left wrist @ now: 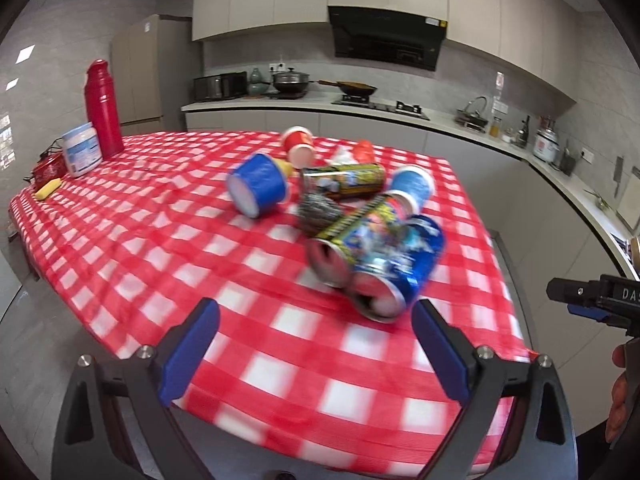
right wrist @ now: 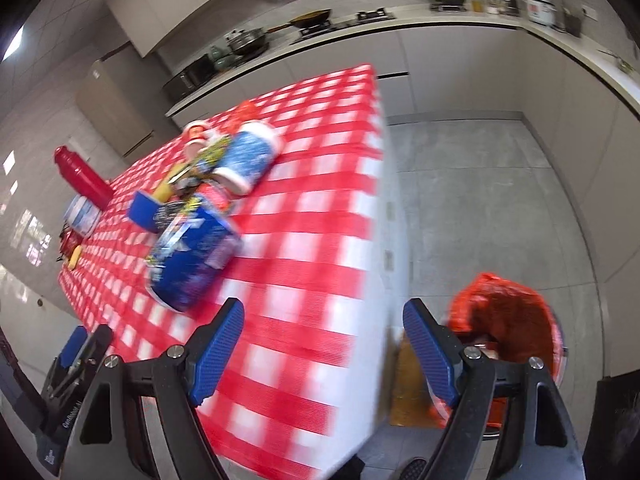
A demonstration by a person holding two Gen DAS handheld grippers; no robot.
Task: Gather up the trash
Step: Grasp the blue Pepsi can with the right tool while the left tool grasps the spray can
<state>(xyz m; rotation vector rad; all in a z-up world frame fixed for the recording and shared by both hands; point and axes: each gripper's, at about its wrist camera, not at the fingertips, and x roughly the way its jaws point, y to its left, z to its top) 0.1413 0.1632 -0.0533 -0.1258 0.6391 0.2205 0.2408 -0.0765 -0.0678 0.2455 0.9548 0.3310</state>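
A pile of trash lies on the red checked table (left wrist: 160,240): a blue can (left wrist: 400,272), a patterned can (left wrist: 352,236), another can (left wrist: 344,180), a steel scourer (left wrist: 318,214), a blue cup (left wrist: 258,190), a blue-white cup (left wrist: 412,188) and a red cup (left wrist: 298,144). My left gripper (left wrist: 316,344) is open and empty, just short of the blue can. My right gripper (right wrist: 324,348) is open and empty over the table's edge (right wrist: 384,280), with the blue can (right wrist: 192,256) ahead to its left. A bin with a red bag (right wrist: 508,320) stands on the floor beside the table.
A red thermos (left wrist: 103,108), a white tub (left wrist: 82,150), a yellow item (left wrist: 48,189) and a red box (left wrist: 48,166) stand at the table's far left. Kitchen counters (left wrist: 480,136) run behind and to the right. My right gripper shows in the left wrist view (left wrist: 592,300).
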